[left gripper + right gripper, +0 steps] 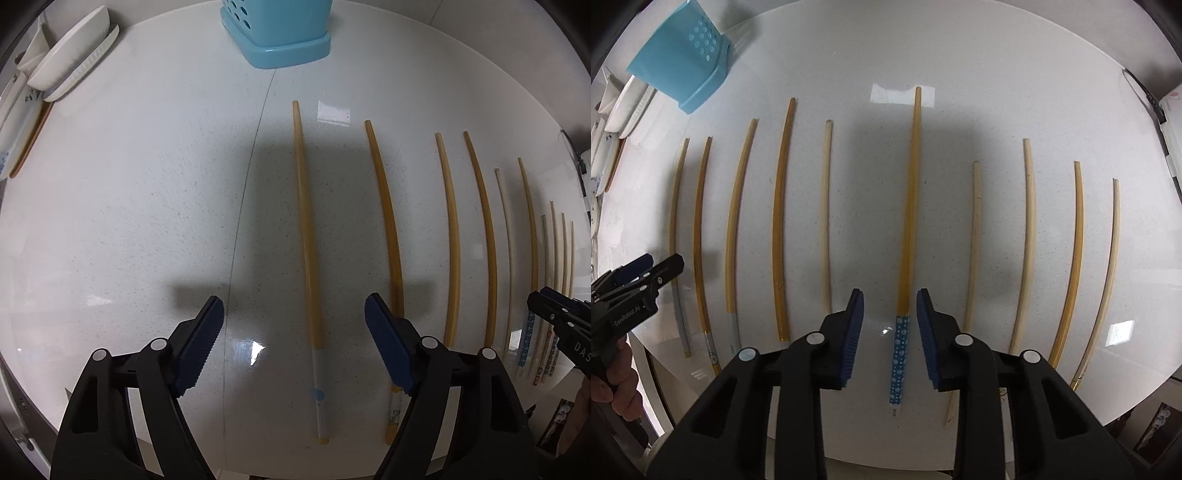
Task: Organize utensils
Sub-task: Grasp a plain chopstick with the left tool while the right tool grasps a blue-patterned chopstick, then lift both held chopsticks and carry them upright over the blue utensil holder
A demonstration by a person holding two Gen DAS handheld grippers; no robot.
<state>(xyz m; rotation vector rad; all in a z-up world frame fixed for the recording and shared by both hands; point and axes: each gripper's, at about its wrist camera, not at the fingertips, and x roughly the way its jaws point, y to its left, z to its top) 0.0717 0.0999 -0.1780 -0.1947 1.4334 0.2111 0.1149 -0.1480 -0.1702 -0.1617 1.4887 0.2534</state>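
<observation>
Left gripper: the left gripper (293, 325) points down at the white table (129, 221), its jaws standing wide apart, pads clear of everything.
Between its jaws: an amber chopstick with a pale grey handle (308, 258) lies lengthwise in the gap, nearer the right pad, touched by neither.
Under its right finger: a second amber chopstick (384, 221) runs beneath that finger, its decorated end showing below it.
Right gripper: the right gripper (890, 317) also points down, jaws narrowed but still parted.
Between its jaws: an amber chopstick with a blue dotted handle (908, 221) lies in the gap, a sliver of table showing on each side of it; the pads do not press on it.
To either side of it: more chopsticks in a row, amber and pale wood, well apart from one another and roughly parallel.
Ahead of the left gripper: a light blue perforated utensil holder (277, 33) stands on the table beyond the chopstick tips.
Ahead and to its left: stacked white dishes (70, 55) at the table's edge.
</observation>
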